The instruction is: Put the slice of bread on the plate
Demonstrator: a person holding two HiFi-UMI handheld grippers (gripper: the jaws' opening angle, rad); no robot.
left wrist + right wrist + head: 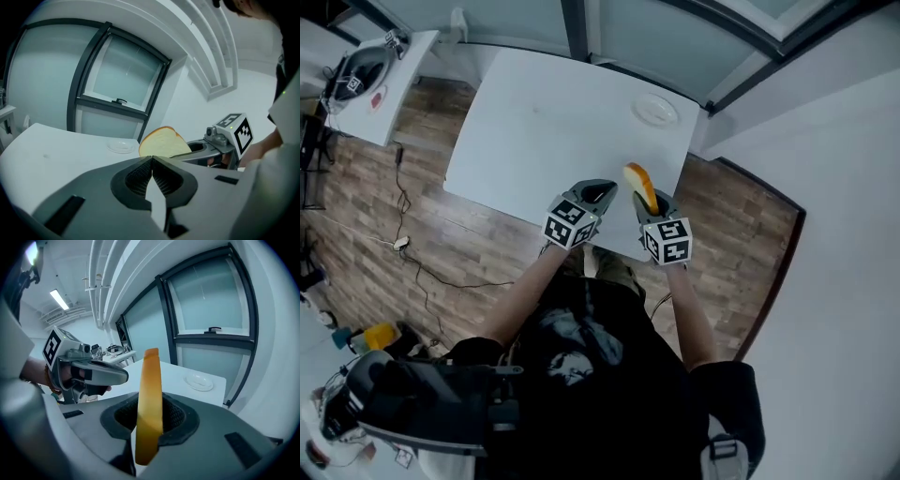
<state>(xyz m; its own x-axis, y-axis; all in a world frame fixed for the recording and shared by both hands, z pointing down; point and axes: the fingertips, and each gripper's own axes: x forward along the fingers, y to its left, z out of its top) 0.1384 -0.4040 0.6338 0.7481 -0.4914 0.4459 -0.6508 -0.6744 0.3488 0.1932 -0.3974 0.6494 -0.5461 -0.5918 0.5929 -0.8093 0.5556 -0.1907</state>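
From the head view, the slice of bread [640, 186] is off the table [534, 122]. It is clamped on edge in the right gripper [649, 202], above the table's near edge. The plate [656, 111] sits empty near the far right corner, almost straight ahead of that gripper and well apart from it. The left gripper [598, 194] hangs just beside the right one and carries nothing.

In the left gripper view, the left gripper's own jaws [152, 161] are pressed together with nothing between them. Past their tips the slice shows its broad pale face [164, 143], sticking out of the right gripper at the right of the picture. The plate [121, 147] lies beyond on the white top.

In the right gripper view, the bread [150, 399] is seen edge-on — a tall brown band of crust gripped between the ribbed pads. Its long axis runs up and forward, away from the jaws. The plate [199, 380] lies ahead and a little right of the slice, near the table's end. The left gripper [115, 376] floats at the left.

The coming move seems to turn on that line from slice to plate. The right hand has the bread and is the nearer one, so it likely has to carry forward and slightly right — and the upright slice will probably need tipping flat before the jaws let go.
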